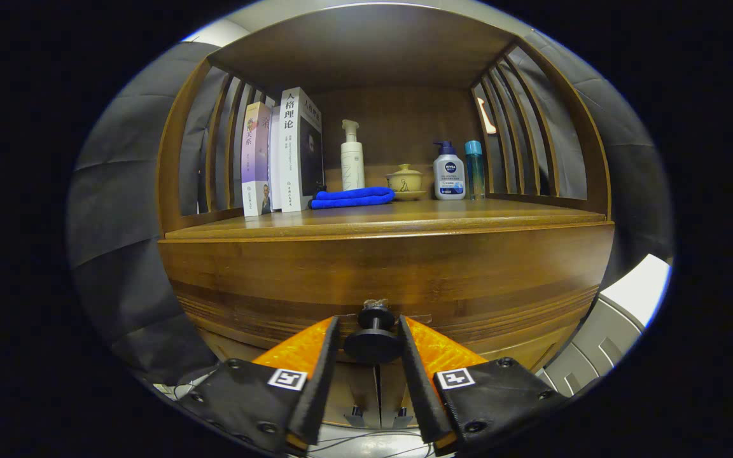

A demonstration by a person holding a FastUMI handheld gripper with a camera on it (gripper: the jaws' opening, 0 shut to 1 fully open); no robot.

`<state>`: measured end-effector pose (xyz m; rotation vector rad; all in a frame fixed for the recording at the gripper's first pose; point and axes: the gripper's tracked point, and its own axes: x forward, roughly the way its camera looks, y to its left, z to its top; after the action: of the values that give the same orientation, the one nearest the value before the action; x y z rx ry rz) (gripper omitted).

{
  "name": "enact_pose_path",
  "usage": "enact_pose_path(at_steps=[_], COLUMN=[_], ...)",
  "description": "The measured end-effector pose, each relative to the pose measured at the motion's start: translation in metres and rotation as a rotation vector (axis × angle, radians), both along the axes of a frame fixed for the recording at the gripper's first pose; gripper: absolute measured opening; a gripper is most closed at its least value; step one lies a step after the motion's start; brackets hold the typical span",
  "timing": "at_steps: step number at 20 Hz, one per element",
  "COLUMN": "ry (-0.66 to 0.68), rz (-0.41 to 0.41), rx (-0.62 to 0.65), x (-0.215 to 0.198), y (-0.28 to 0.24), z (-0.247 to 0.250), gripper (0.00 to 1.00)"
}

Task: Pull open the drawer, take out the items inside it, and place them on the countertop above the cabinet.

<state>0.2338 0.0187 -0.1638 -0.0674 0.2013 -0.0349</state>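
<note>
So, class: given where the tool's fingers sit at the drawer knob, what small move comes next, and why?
Probably close the tool on the drawer knob: the knob sits between the fingers, which look just short of touching it, and the drawer looks shut.

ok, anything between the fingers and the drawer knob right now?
Nothing visible. The drawer knob sits between the fingers of the gripper, which flank it closely; contact can't be confirmed. The drawer front looks closed.

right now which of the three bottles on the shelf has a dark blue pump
The squat white bottle between the lidded cup and the slim teal bottle. The tall bottle has a white pump.
</note>
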Motion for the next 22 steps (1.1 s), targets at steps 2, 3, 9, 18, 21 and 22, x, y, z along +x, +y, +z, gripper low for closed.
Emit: enact_pose_path(at_steps=[2, 3, 9, 18, 21, 22], ry=[0.035, 0.029, 0.032, 0.023, 0.025, 0.025], rz=[-0.025, -0.022, 0.002, 0.017, 0.027, 0.030], rx=[0.011, 0.046, 0.015, -0.002, 0.001, -0.005], x=[0.001, 0.001, -0.006, -0.047, -0.060, -0.065], y=[-0.006, -0.004, -0.004, -0.001, 0.001, 0.001], z=[-0.009, -0.010, -0.008, -0.010, -0.010, -0.010], gripper=[0.54, 0.50, 0.37, 0.37, 0.37, 0.37])
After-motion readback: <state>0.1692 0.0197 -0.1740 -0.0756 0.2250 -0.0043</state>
